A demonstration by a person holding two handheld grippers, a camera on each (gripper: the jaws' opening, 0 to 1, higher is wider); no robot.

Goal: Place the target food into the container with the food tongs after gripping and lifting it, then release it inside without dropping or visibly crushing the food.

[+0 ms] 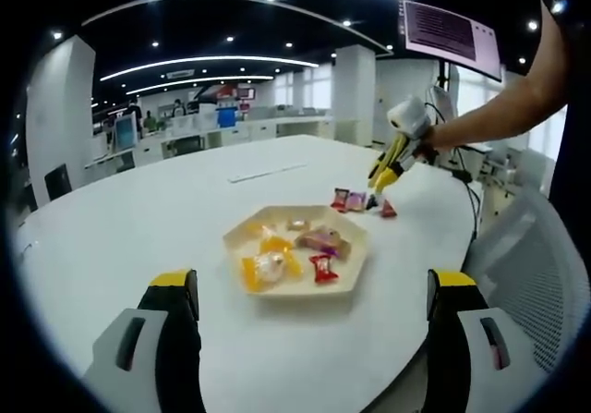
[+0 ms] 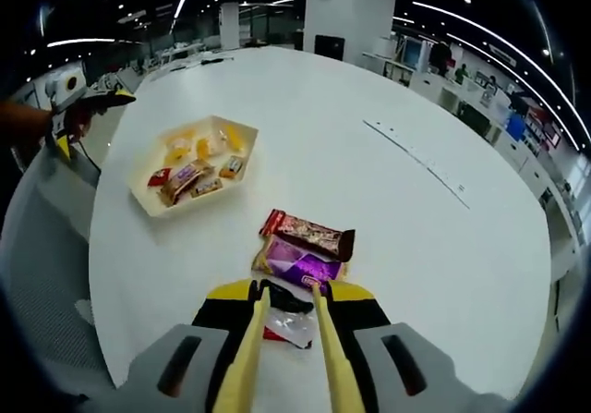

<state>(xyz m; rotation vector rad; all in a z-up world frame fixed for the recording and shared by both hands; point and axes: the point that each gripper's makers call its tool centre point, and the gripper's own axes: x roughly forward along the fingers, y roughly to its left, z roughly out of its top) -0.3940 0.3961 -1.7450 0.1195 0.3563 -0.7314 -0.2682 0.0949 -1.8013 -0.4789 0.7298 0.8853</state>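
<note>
yellow tongs [image 2: 288, 334] are carried in the right gripper [image 2: 288, 313], whose jaws are closed on the tong arms so that the arms run forward as a long, narrow extension of the jaws; this is judged to be how the small wrapped sweets can be picked without being crushed. the tong tips are seen in the right gripper view drawn near together over a black-and-white wrapped sweet [image 2: 291, 316], which lies between them at the table's near edge; whether the sweet is already pinched or only straddled cannot be told. just beyond the tips a purple wrapped sweet [image 2: 300, 263] and a dark red wrapped bar [image 2: 309, 231] are laid touching one another on the white table [image 2: 369, 191]. the cream hexagonal tray [image 2: 199, 168], already holding several wrapped sweets, is set well apart from the tongs, further along the table, so a lift and a carry are judged to be needed. in the left gripper view the left gripper [image 1: 309, 307] is held with its jaws wide apart and nothing between them, hovering near the tray [image 1: 295, 251], apparently kept clear so the tray stays open for the drop; the tongs [image 1: 383, 177] are seen there lowered to the loose sweets beyond the tray.
</note>
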